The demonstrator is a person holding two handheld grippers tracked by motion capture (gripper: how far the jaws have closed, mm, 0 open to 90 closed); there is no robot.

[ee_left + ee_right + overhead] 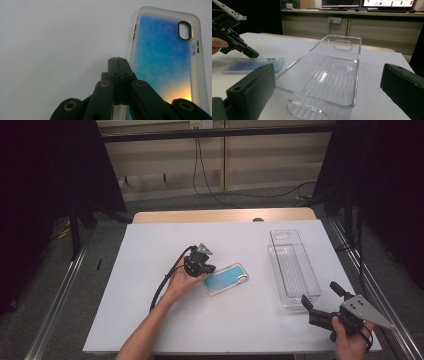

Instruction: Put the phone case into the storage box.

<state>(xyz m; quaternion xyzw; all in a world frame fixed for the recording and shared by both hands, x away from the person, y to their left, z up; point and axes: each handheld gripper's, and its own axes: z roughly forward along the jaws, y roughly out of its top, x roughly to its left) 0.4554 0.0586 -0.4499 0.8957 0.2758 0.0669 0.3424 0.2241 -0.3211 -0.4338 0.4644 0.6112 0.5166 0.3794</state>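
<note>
Nearest the high view's camera, the right gripper (325, 296) sat at the table's (150, 320) near right corner, its jaws spread wide and holding nothing; the near end of the clear plastic bin (294, 267) lay just ahead of them, and in the right gripper view the bin stood between the two black jaws, not touched. Farther in, toward the middle of the white table, the left gripper (209, 269) had its jaws pressed together. Its tips rested at the left edge of the phone case (226, 278), which lay flat on the table just right of that hand; whether they touched it could not be told. The case showed a blue face fading to orange, a frosted rim and a camera cutout (185, 30). No brand or writing could be read on it.
</note>
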